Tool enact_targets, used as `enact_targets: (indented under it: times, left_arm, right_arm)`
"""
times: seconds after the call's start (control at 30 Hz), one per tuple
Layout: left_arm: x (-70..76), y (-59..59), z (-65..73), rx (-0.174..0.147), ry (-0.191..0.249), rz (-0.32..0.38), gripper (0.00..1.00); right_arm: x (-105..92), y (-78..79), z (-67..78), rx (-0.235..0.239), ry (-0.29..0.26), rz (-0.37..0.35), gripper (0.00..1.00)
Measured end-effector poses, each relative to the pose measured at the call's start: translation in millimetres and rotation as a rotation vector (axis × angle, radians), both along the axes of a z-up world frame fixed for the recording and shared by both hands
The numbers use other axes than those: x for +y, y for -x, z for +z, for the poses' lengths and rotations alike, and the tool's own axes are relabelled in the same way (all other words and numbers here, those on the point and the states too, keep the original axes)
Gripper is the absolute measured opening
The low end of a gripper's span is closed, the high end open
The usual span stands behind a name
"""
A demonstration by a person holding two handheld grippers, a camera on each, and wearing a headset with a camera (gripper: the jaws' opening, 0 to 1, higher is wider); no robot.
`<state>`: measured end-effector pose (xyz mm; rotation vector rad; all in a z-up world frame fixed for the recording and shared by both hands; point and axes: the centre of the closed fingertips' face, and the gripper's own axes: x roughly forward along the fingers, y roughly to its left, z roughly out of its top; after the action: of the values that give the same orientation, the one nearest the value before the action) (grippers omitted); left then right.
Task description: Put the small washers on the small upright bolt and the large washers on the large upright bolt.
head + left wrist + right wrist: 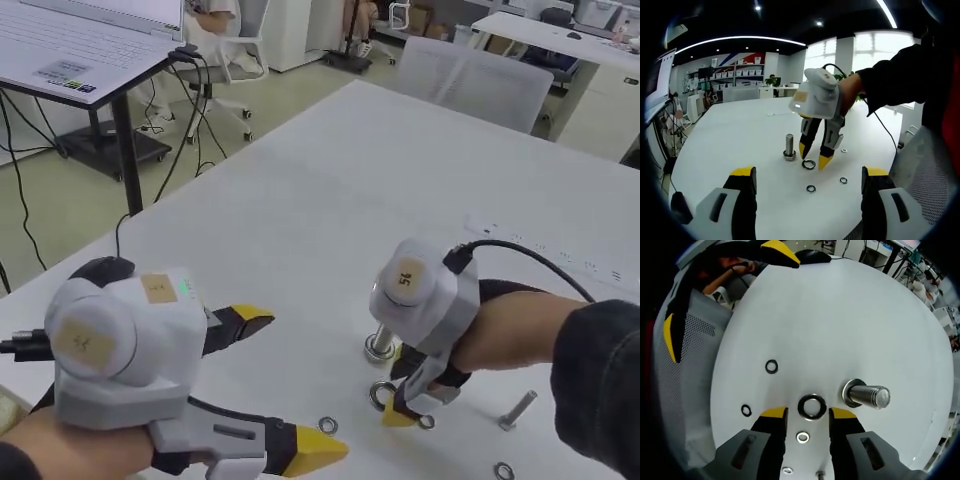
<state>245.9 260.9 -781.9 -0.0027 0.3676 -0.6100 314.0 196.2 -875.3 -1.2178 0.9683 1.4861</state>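
A large upright bolt stands on the white table. Just in front of it lies a large dark washer. My right gripper points down at the table, open, its yellow tips on either side of the large washer and beside the bolt. Small washers lie scattered around. My left gripper hovers at the near left, open wide and holding nothing. From it I see the right gripper over the washer and bolt.
A small bolt lies on its side to the right of the right gripper. More small washers sit near the front edge. A black cable trails from the right gripper. Desks and a chair stand beyond the table.
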Motion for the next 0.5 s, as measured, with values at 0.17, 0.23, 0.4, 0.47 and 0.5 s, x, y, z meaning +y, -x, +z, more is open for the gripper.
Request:
enact_targets:
  times: [0.17,0.23,0.4,0.47,0.5]
  left_arm:
    - [-0.1,0.1,0.3,-0.001,-0.001,0.000,0.86]
    - [-0.1,0.5,0.5,0.001,0.001,-0.001,0.86]
    - [0.5,0.4,2.0,-0.002,0.000,0.002,0.86]
    - [0.8,0.6,1.9,-0.001,-0.001,0.002,0.86]
    - [0.9,0.7,1.6,0.000,-0.003,0.002,0.86]
  right_arm:
    - [-0.3,-0.7,-1.9,-0.015,0.002,0.008,0.34]
    - [0.6,-1.3,-1.3,-0.016,-0.001,0.008,0.34]
    - [0.3,-1.2,-1.2,-0.013,0.007,0.004,0.33]
    - [0.6,-1.6,-1.2,-0.011,0.006,0.003,0.33]
    - [0.7,-1.9,-1.1,-0.012,0.005,0.003,0.31]
